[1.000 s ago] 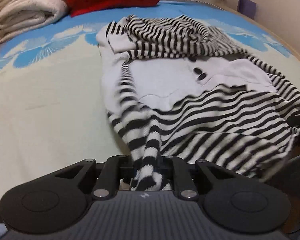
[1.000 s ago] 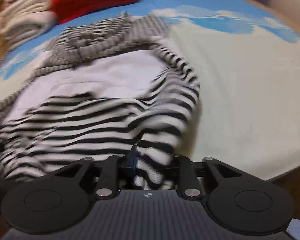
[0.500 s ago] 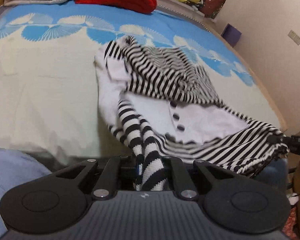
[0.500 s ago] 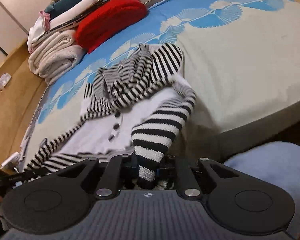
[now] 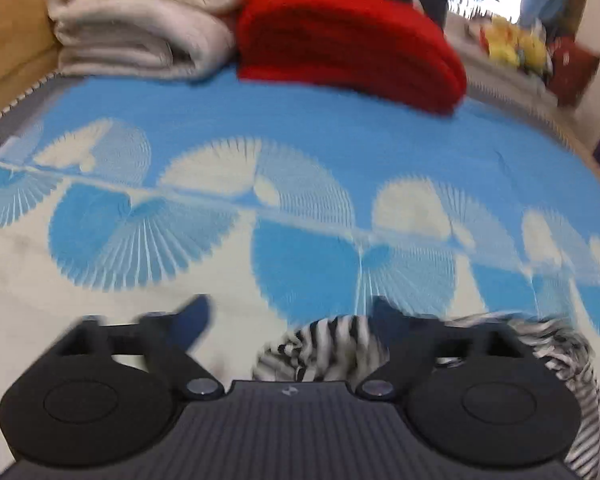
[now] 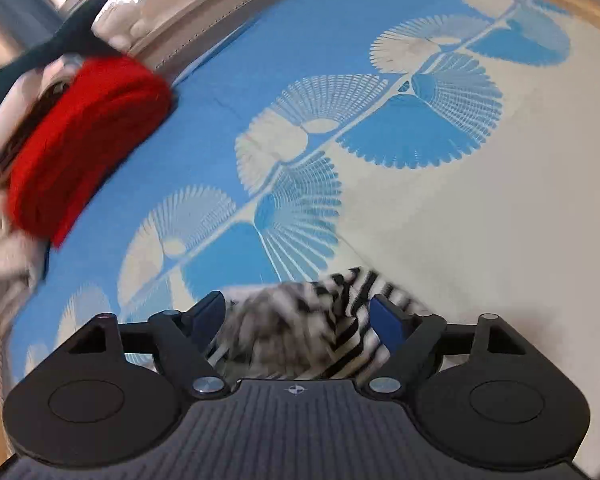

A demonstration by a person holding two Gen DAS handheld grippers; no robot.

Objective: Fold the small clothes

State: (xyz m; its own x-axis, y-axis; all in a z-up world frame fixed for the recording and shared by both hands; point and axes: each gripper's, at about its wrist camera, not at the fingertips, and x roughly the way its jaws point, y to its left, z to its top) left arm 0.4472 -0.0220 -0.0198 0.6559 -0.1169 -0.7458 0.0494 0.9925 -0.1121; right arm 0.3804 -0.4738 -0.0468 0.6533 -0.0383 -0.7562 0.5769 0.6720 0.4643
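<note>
Both grippers have released since the earlier frames: each then pinched a striped sleeve end, and both have now swung round to face the head of the bed, with jaws that have just been opening. On the left gripper [image 5: 288, 316] the fingers are spread wide, and the blue pads [image 5: 192, 320] press on nothing. Bunched striped garment [image 5: 328, 348] lies low between them, nearer the right-hand finger, and runs on past it toward the right edge of the left wrist view; whether it touches that pad cannot be told through the blur. On the right gripper [image 6: 298, 312] the jaws are likewise parted. A blurred fold of the same black-and-white knit [image 6: 300, 328] lies between the pads and reaches up against the right-hand one, with no squeeze visible.

Beyond the fingers, the garment rests on the cream part of the bedspread [image 5: 100, 272], just short of the blue band printed with white fan shapes. Farther back, at the head of the bed, a folded red blanket [image 5: 348, 40] lies on the blue area. Just beside it, on the left in the left wrist view, sits a stack of folded cream blankets [image 5: 140, 20]. Yellow soft toys [image 5: 512, 46] line a ledge behind, well apart from the garment.
</note>
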